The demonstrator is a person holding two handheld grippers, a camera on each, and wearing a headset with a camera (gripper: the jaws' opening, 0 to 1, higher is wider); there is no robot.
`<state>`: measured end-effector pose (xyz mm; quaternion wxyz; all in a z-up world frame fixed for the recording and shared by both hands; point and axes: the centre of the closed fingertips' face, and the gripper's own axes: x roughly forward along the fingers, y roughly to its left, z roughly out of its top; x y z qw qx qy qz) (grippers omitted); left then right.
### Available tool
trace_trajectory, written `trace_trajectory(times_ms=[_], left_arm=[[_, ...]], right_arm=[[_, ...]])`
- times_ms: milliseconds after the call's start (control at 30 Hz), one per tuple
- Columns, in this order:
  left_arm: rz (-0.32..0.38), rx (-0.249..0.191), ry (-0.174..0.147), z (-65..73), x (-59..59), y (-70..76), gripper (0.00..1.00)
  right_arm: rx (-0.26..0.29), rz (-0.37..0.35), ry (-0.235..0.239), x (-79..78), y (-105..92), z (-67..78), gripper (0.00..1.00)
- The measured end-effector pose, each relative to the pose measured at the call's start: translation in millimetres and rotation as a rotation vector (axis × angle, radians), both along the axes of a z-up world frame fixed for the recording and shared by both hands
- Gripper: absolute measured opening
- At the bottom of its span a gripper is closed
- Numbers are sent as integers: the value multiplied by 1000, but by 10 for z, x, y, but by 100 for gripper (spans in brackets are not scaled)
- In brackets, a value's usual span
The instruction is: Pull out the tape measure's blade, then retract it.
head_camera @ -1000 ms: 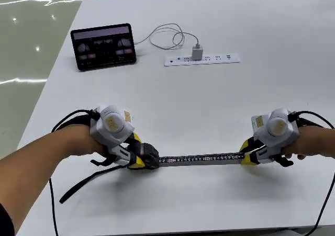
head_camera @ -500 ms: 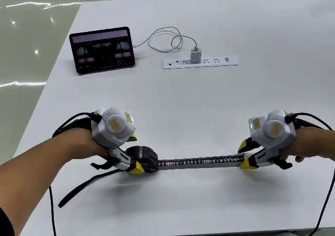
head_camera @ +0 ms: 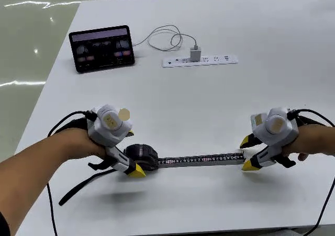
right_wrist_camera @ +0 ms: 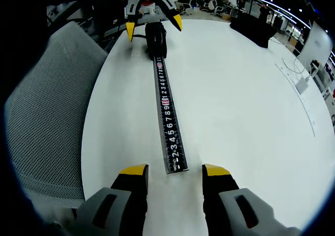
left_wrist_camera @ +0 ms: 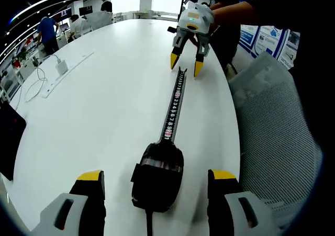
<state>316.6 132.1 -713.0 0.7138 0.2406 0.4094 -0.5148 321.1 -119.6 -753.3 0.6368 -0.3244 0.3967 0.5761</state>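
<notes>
Tape measure (head_camera: 141, 156) lies on the white table (head_camera: 209, 105), near the front edge, with its blade (head_camera: 201, 160) drawn out to the right.

Head view: one second ago the left gripper (head_camera: 132, 159) was clamped on the case and the right gripper (head_camera: 246, 153) on the blade tip. Both pairs of jaws now stand apart. The case sits loose between the left jaws and the blade tip lies between the right jaws. The blade has not shortened. Judgement: pull-out is complete, some lock or friction is holding the blade, and retraction is not yet begun.

Left gripper view: the case is black, rounded and matte, probably rubber-coated. It rests flat on the table between the yellow jaw tips, with a clear gap on each side. The blade runs straight away from the case to the open right gripper.

Right gripper view: the blade is a thin, flat grey strip, likely metal, printed with black numerals and one red mark. Its squared end lies just ahead of the spread jaws, touching neither. The table surface is smooth and faintly glossy.
</notes>
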Motion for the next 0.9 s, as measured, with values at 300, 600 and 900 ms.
trace_trajectory(times_ms=[300,600,900], left_arm=[[112,-75,30,24,16,-3,100],[201,-105,6,-5,42,82,100],[326,-174,-31,41,32,172,100]], right_arm=[[19,-74,10,27,5,20,50],[62,-166,7,-40,29,84,66],[142,-297,14,-87,-56,169,73]])
